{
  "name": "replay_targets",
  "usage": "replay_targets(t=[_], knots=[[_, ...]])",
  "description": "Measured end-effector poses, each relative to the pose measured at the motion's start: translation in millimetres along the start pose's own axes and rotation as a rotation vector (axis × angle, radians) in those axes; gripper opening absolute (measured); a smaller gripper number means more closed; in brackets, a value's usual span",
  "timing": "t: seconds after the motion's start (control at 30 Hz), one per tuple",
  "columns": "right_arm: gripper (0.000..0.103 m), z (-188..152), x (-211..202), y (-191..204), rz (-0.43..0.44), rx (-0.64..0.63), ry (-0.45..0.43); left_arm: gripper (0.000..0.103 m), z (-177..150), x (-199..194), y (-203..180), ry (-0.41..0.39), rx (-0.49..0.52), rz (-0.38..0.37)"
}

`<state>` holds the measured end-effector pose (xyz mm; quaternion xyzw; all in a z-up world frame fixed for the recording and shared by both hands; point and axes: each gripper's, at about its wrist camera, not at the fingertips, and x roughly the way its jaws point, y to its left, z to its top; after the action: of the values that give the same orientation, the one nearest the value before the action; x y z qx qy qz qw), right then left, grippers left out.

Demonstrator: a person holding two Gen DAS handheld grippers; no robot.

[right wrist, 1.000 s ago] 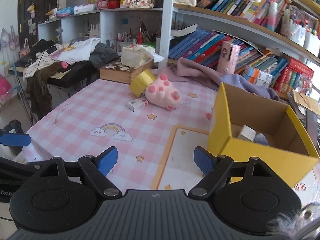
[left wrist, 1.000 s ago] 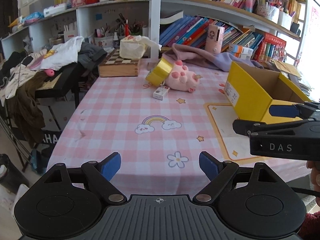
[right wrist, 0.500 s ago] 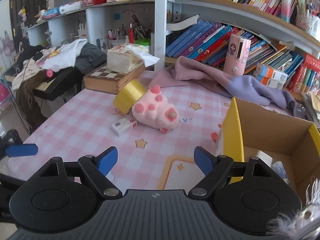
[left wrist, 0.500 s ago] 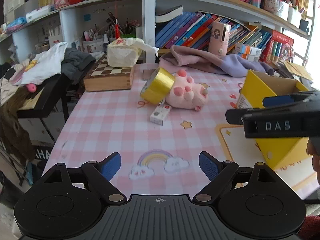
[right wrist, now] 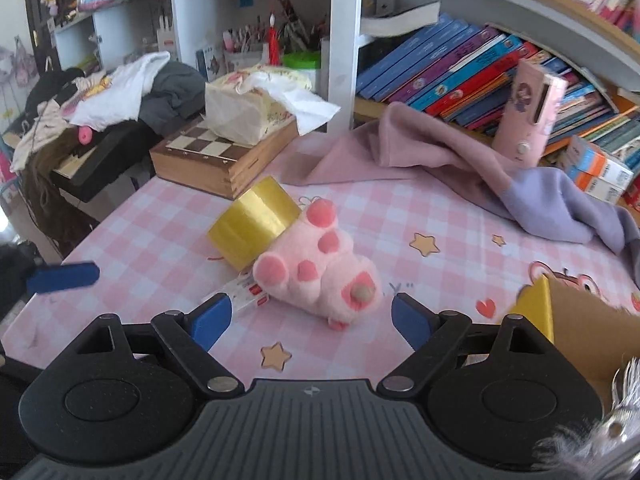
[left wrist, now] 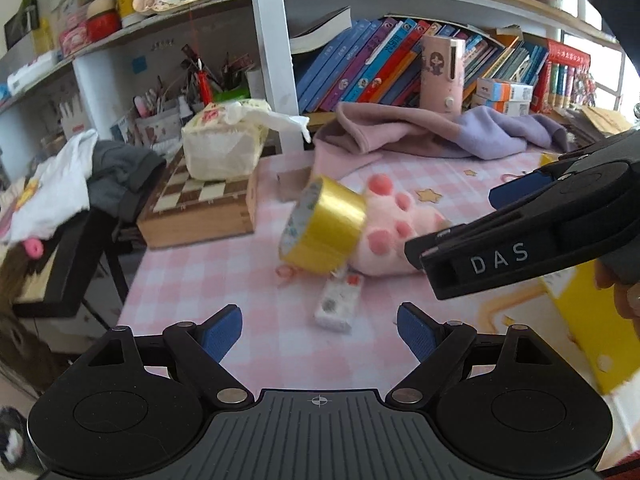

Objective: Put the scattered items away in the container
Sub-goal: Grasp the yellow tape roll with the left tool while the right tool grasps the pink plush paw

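The right gripper (right wrist: 310, 320), its fingers having just been opening and now standing wide with nothing between them, is hovering over the pink plush paw (right wrist: 316, 264), which is lying on the checked worktop (right wrist: 400, 208) touching the yellow tape roll (right wrist: 252, 224) and a small white carton (right wrist: 244, 300), near the yellow cardboard box (right wrist: 544, 308). The left gripper (left wrist: 320, 328), fingers equally wide and empty, is facing the same cluster. The paw is likely soft and light, best pinched across its body.
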<state>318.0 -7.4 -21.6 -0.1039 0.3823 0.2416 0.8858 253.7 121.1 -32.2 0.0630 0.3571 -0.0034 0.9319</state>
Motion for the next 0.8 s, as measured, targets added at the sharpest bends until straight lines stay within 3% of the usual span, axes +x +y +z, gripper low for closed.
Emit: replay_targets(t=[0.2,0.43,0.8], knots=[[0.089,24.4,31.9,-6.8,0.016,0.019,0.049,0.084,13.6,36.5,5.4,-0.007,0.101,0.020],[0.090,32.5,38.5,-22.0,-0.004,0.055,0.055,0.067,24.1,73.4,-6.4,0.008,0.226,0.001],[0.092,38.4,67.0,-23.7,0.033,0.055,0.120,0.045,23.3,96.2,-23.6,-0.047,0.393,-0.006]])
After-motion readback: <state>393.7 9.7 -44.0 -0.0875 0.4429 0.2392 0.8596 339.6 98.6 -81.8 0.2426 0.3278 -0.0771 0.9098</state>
